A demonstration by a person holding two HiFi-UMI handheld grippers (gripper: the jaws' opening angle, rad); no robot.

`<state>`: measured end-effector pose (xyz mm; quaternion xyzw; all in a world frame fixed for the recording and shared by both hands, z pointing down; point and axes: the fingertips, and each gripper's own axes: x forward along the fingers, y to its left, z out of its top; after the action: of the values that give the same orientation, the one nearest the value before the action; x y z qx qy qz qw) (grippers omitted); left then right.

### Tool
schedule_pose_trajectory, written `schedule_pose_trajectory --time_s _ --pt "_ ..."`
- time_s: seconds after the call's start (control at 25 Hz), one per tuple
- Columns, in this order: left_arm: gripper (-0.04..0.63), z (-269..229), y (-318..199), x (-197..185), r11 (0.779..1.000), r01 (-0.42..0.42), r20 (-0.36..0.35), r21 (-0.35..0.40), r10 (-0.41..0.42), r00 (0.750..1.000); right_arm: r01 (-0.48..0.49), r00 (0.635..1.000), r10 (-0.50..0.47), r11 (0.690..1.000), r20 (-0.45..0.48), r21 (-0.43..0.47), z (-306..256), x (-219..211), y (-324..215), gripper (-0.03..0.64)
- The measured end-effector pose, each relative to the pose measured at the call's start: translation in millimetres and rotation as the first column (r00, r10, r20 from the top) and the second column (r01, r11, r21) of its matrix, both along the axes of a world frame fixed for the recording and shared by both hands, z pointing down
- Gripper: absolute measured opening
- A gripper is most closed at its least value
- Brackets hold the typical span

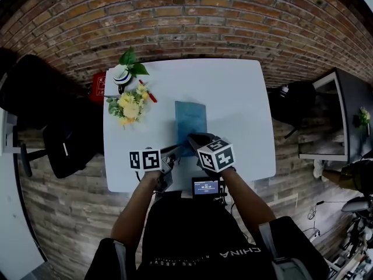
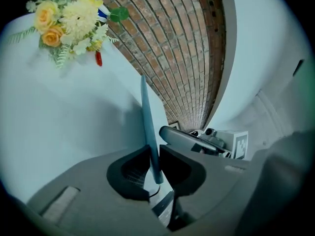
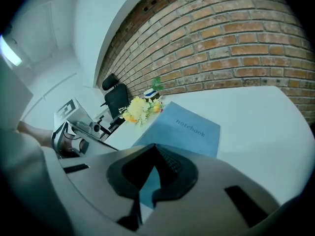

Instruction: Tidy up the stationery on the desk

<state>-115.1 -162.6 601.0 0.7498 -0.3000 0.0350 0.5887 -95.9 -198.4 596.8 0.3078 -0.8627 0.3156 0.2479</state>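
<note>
Left gripper [image 2: 154,157] has its fingers clamped on the blue notebook [image 1: 190,120], mid-tabletop [image 1: 239,98], at its seven o'clock corner. Right gripper [image 3: 149,170] has its fingers shut on the near edge at five o'clock. Flowers [image 1: 129,106] sit out at ten o'clock.

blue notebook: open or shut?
Shut. In the right gripper view the notebook shows one flat cover, title up, no pages; the left tool pinches its edge as a single thin slab.
</note>
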Motion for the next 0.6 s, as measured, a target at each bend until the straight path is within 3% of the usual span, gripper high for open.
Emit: schedule_pose_trajectory --time_s 0.24,0.6 --pt "0.061 30 3 -18 0.999 0.012 0.066 -0.050 -0.009 0.998 -0.049 0.999 0.049 0.999 -0.012 -0.006 3 23 -3 0.009" --pt "0.063 61 6 -24 0.993 0.006 0.099 -0.117 0.006 0.995 -0.117 0.993 0.117 0.993 0.006 -0.017 3 47 -1 0.009"
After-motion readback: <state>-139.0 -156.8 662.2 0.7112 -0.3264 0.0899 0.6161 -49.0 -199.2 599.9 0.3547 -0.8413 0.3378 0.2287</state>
